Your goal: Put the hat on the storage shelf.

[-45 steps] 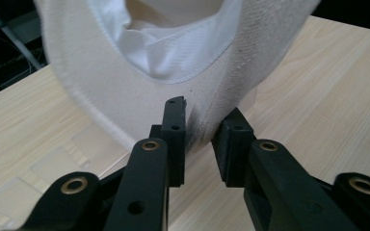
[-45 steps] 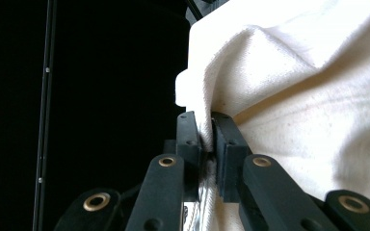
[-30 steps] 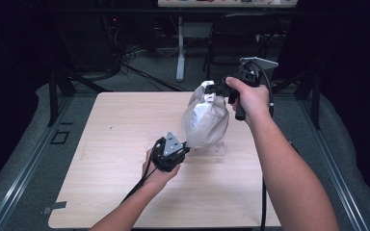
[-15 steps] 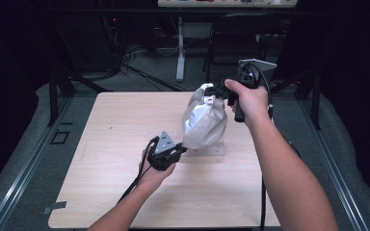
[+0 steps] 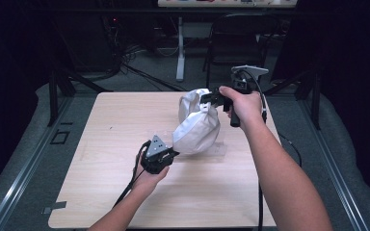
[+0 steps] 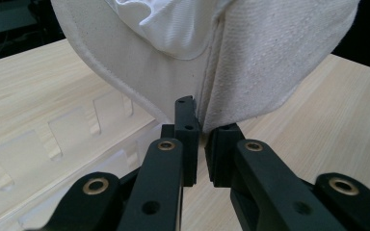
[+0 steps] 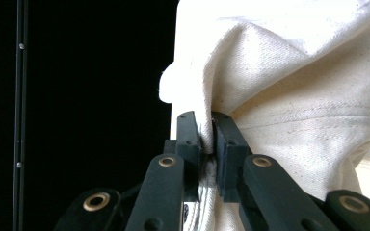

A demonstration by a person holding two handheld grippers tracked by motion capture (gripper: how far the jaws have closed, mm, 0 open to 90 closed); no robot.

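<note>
A white cloth bag [image 5: 197, 126] hangs tilted over the middle of the wooden table [image 5: 106, 130]. My right gripper [image 5: 205, 99] holds it up at the top, shut on a fold of its upper edge [image 7: 206, 130]. My left gripper [image 5: 172, 150] is low, by the bag's bottom corner. Its jaws have just been closing and now pinch the bag's lower seam [image 6: 200, 126]. The left gripper view shows a canvas outer layer [image 6: 270, 62] and a smoother white lining [image 6: 173, 24].
A clear plastic sheet with cut-out slots [image 6: 53, 139] lies flat on the table under the bag [image 5: 218, 147]. A dark chair [image 5: 241, 38] and cables stand beyond the far edge. The floor around the table is dark.
My left gripper has drifted slightly left and down, gripping the bag's lower edge and drawing the cloth out. The right hand has stayed where it was.
</note>
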